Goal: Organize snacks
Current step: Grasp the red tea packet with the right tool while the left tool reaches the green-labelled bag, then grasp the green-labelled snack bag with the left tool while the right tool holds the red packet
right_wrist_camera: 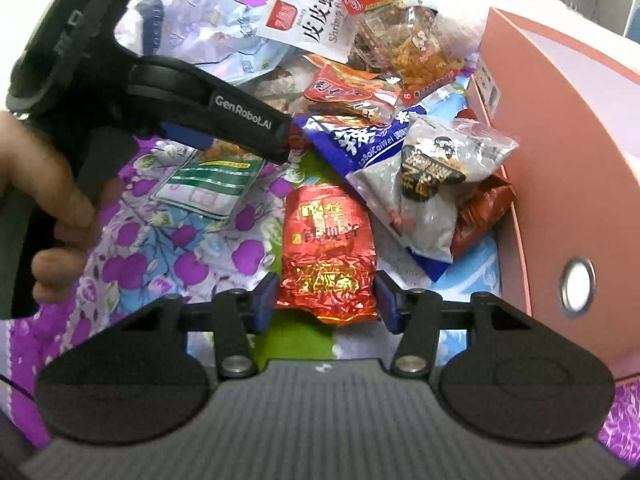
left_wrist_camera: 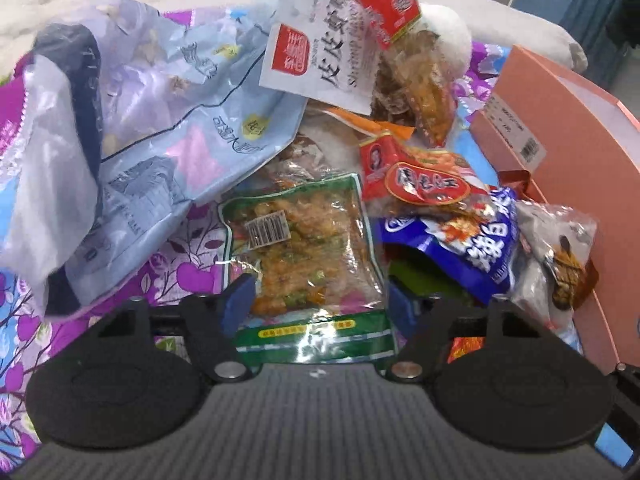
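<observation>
A pile of snack packets lies on a purple flowered cloth. In the left wrist view, my left gripper (left_wrist_camera: 320,304) is open, its blue pads on either side of a green-edged clear packet (left_wrist_camera: 308,252) of orange-green food. In the right wrist view, my right gripper (right_wrist_camera: 326,300) is open, its pads flanking the near end of a red foil tea packet (right_wrist_camera: 328,248). The left gripper also shows in the right wrist view (right_wrist_camera: 248,132), over the green packet (right_wrist_camera: 208,180).
A pink box (right_wrist_camera: 560,160) stands open at the right, also in the left wrist view (left_wrist_camera: 560,152). Blue (left_wrist_camera: 472,240), red (left_wrist_camera: 420,176), grey (right_wrist_camera: 436,184), white shrimp (left_wrist_camera: 320,40) and large pale blue (left_wrist_camera: 172,128) packets are heaped behind.
</observation>
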The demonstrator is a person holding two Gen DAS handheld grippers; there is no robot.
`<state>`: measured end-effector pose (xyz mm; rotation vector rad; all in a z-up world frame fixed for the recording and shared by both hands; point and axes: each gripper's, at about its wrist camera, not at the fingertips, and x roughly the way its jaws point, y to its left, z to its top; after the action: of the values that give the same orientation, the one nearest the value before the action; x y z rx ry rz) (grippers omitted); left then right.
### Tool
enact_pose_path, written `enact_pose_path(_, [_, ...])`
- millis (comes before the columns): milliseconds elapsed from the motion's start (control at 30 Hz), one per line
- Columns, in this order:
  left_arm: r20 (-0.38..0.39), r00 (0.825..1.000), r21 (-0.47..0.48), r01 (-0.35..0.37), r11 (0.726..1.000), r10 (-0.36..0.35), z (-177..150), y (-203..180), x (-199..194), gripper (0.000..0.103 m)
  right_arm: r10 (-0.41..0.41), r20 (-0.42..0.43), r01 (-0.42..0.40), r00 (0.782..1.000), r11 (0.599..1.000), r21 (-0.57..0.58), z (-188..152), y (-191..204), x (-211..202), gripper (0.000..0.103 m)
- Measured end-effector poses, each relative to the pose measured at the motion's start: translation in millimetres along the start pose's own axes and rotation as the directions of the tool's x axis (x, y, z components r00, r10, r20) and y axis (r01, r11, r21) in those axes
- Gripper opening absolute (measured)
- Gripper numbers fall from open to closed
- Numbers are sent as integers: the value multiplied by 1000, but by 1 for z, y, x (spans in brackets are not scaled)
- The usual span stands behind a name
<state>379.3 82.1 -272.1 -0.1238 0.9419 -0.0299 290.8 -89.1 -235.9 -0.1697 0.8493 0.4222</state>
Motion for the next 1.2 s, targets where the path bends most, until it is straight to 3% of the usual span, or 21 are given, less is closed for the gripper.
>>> enact_pose_path(133, [30,999,11,-15,1000,15,-13,-8,-13,56,-9,35,10,999,1000,-5,-16,1,-13,54])
enact_pose_path(367, [-8,1000,-59,15,998,-16,-45,-14,-36,10,-20,62,17,998,999,37,-35,-4,-34,54])
enact_pose_path(633, [-13,1000,-27,-11,1000,11,-70,-25,-57,4,-29,116,22,993,998,65,-48,-8,-45,54])
enact_pose_path(733, [-16,999,-61,27,998,-28,-74,-22,-66,4,-34,126,28,991,998,54,-55,-6,-46,54])
enact_pose_path(967, [13,1000,-107,26,994,-25,-77,-19,-99,5,-21,155,14,988,999,45,-53,-12,-44,54])
enact_pose_path(1033, [16,1000,-112,20,994,-18,-77,-18,-105,11,-19,166,12,986,999,44,-52,-14,-44,54])
enact_pose_path(1167, [31,999,-90,21,996,-19,-77,-18,-109,70,-6,184,-3,983,999,47,-50,-16,-42,55])
enact_pose_path(1200, [40,999,-79,15,997,-12,-77,-18,-109,74,-5,185,-3,983,999,45,-50,-16,-41,55])
